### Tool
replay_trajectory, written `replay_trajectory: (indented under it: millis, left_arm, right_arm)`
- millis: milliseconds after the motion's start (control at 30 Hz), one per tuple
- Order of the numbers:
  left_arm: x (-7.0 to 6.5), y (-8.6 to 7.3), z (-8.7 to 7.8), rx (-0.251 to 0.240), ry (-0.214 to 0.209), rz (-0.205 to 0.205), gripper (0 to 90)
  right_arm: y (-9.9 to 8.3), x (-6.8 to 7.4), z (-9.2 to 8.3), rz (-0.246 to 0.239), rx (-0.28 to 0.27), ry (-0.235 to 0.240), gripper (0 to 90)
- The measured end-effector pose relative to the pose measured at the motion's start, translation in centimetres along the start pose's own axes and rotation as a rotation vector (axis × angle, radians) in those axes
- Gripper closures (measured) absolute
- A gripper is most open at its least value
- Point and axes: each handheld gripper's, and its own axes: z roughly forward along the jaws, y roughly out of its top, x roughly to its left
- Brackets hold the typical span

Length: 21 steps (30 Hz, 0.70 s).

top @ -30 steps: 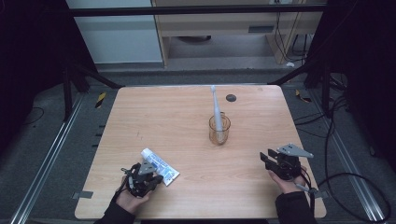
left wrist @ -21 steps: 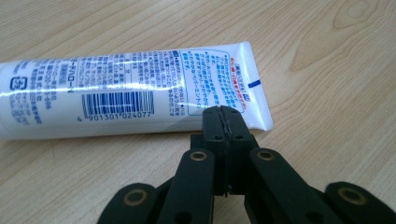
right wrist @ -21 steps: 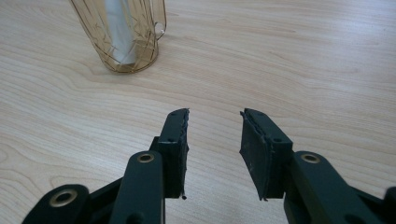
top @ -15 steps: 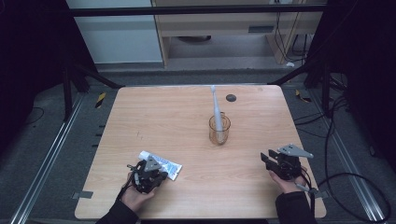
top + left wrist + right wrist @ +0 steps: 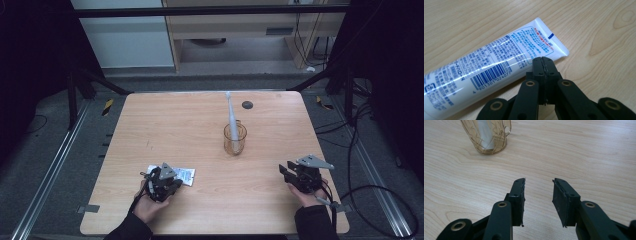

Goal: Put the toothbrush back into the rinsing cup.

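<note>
Pale wood grain covers the square worktop (image 5: 200, 130), which is framed by dark floor and metal rails. Near its front left corner a white toothpaste tube (image 5: 486, 70) is laid flat, its printed back and barcode facing up and its crimped end pointing away toward the middle of the worktop. The left gripper (image 5: 543, 65) is held just beside that tube, at its crimped end, with the fingers pressed fully together and nothing seen between them; whether the tips touch the tube cannot be told. Farther from the tube, toward the centre right of the worktop, an amber glass mug (image 5: 234, 138) is stood upright with a white toothbrush (image 5: 230, 112) leaning in it. Well apart from the tube, near the front right corner, the right gripper (image 5: 538, 195) is held low over bare wood, fingers spread and empty.
</note>
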Motion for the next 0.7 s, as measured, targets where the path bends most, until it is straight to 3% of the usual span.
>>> replay_trajectory:
  millis: [167,400,700]
  left_arm:
    - [0.3,0.6,0.6,-0.004,0.012,0.010,89.7]
    - [0.9,1.1,1.2,-0.018,0.010,-0.012,89.7]
    - [1.2,1.7,0.7,-0.044,0.023,-0.006,89.7]
  right_arm:
    - [0.0,0.0,0.1,-0.001,0.003,0.002,61.7]
    - [-0.1,0.1,0.2,-0.001,0.007,0.006,61.7]
    - [-0.2,0.2,0.3,-0.006,0.010,0.009,62.0]
